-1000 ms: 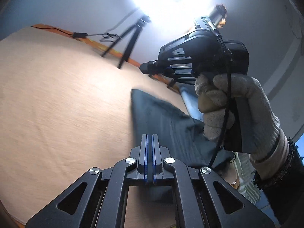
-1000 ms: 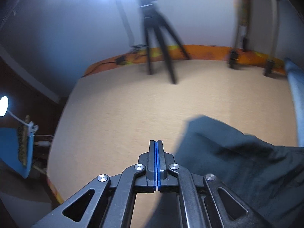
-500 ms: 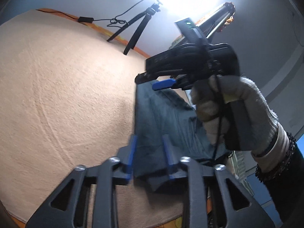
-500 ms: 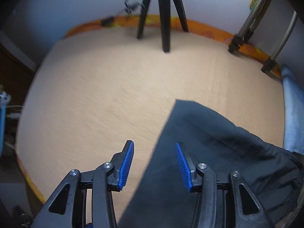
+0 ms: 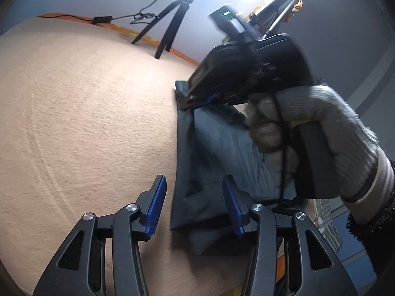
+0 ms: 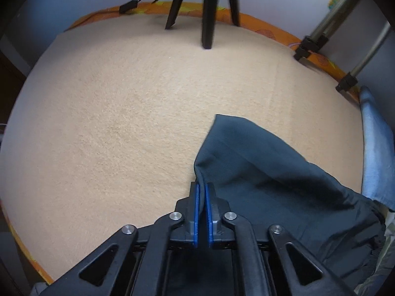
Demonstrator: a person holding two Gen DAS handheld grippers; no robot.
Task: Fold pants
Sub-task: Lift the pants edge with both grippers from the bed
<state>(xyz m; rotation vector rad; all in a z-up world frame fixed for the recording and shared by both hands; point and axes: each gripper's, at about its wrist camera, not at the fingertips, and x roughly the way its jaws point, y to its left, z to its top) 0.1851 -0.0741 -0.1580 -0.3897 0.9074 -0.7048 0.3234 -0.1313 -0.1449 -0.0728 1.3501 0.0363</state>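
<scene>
The right gripper (image 6: 202, 203), spread apart half a second earlier, was found clamped on the left edge of the dark grey pants (image 6: 271, 180), a pinch of fabric being held between its blue pads (image 6: 195, 212). In the left wrist view the same right gripper (image 5: 195, 102) was seen lower than before, its tip at the far corner of the pants (image 5: 217, 153), gripped by a gloved right hand (image 5: 313, 133). The left gripper (image 5: 195, 204) had been opened wider than half a second earlier; its jaws were recorded as apart, straddling the near left edge of the pants, with the fabric between the pads but not pinched. One second earlier both grippers had been shut. The pants were observed lying on the beige blanket (image 6: 123, 113), at its right side, with a fold raised where the right gripper held them. A light blue garment (image 6: 375, 148) was noted beside the pants at the right edge of the blanket. A black tripod (image 6: 209, 7) stood at the far edge, and a silver-legged stand (image 6: 345, 44) was seen to its right. A green indicator light was noted on the device mounted atop the right gripper. No readable brand, label or writing was found in either view.
</scene>
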